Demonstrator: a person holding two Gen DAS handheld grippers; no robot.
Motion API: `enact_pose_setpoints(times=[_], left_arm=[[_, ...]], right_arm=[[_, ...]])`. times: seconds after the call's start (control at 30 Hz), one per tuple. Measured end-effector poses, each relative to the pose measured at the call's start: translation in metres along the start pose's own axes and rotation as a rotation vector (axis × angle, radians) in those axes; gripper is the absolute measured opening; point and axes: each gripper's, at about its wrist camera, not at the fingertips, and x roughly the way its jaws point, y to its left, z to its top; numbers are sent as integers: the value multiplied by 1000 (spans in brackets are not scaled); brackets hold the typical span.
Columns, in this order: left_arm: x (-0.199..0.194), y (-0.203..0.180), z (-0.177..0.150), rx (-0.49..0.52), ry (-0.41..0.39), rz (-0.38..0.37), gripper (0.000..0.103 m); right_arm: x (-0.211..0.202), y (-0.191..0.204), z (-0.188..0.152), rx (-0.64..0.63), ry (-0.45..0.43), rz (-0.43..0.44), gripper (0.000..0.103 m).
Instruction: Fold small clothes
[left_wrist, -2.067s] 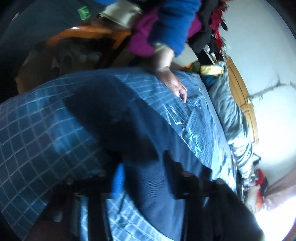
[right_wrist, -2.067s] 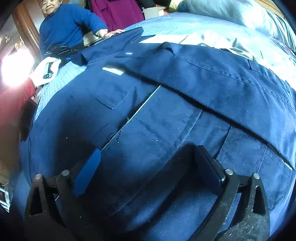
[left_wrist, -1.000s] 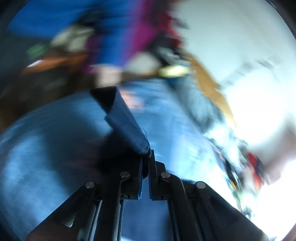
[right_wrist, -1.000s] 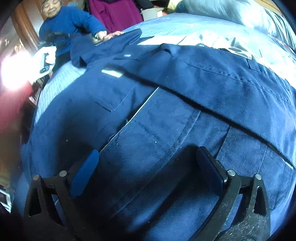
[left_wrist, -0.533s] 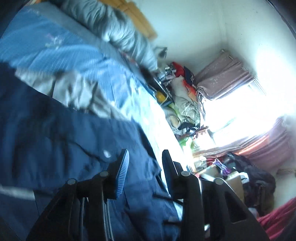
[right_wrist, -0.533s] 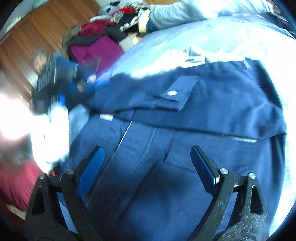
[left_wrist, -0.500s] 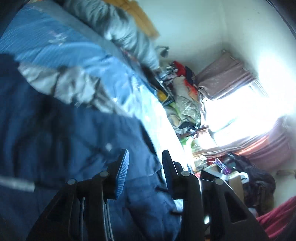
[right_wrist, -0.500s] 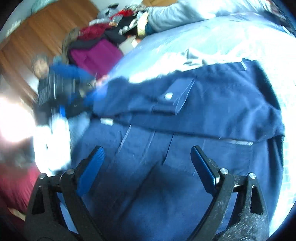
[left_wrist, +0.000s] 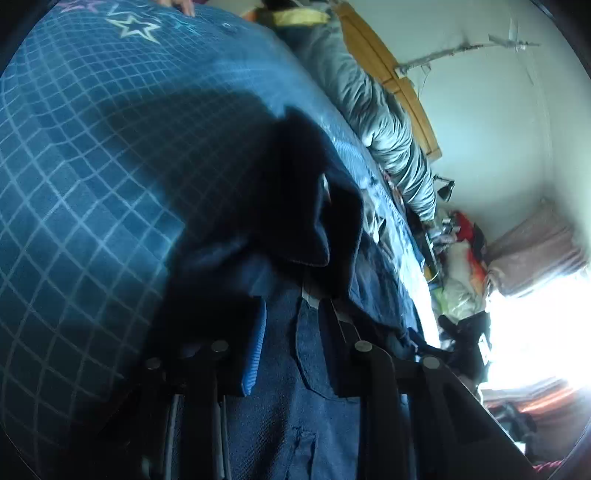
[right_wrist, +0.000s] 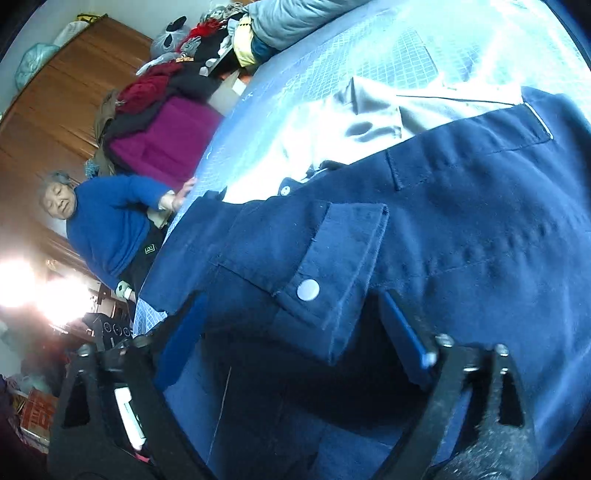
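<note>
A navy blue jacket (right_wrist: 461, 229) lies spread on the bed, with a pocket flap and a white snap button (right_wrist: 308, 288) facing up. My right gripper (right_wrist: 291, 317) is open wide just over it, and the flap's edge lies between the two blue pads. In the left wrist view the same jacket (left_wrist: 306, 413) runs under my left gripper (left_wrist: 293, 332), which is open. A folded-over dark part (left_wrist: 295, 206) of the jacket rises just ahead of its fingers. Nothing is clamped in either gripper.
The bed has a blue checked cover (left_wrist: 85, 177). A pale grey garment (right_wrist: 373, 103) lies beyond the jacket. A person in a blue sweater (right_wrist: 110, 229) rests a hand (right_wrist: 181, 195) on the bed's edge. A grey duvet (left_wrist: 384, 122), a wooden headboard (left_wrist: 410, 92) and piled clothes (right_wrist: 162, 136) border the bed.
My left gripper, shut on a jacket fold one second ago, has let go and swung over the jacket. My right gripper has come low and close to the pocket flap.
</note>
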Motion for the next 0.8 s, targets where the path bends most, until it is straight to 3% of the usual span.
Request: enact_pose_setpoints(times=[0.07,0.17,0.4,0.43,0.47,0.5,0.67,0.8], left_arm=[[3,5,0,6,-1,2,31],[4,8,0,21,2,7,31],[12,-11,-1,42,-8,13,32],[12,-15,-1,38,-7,11,32],[11,-17,-2,35,-6,10,32],[10,-18,-2,32,-6,6,32],[8,-22,-2,24,-10,0,32],[8,-21,-1,17,-11,-9,32]], right_arm=[[8,1,-1,0,33,-6,79],[19,5,-1,-42,51,-95,72],[29,14,-8,-59,56,-176,74],[32,17,-7,-76,59,-179,67],[35,18,-6,-90,68,-158,29],[40,17,-5,-90,85,-137,11],[1,17,1,-109,-38,-87,11],[-44,5,6,-123,-110,-130,11]])
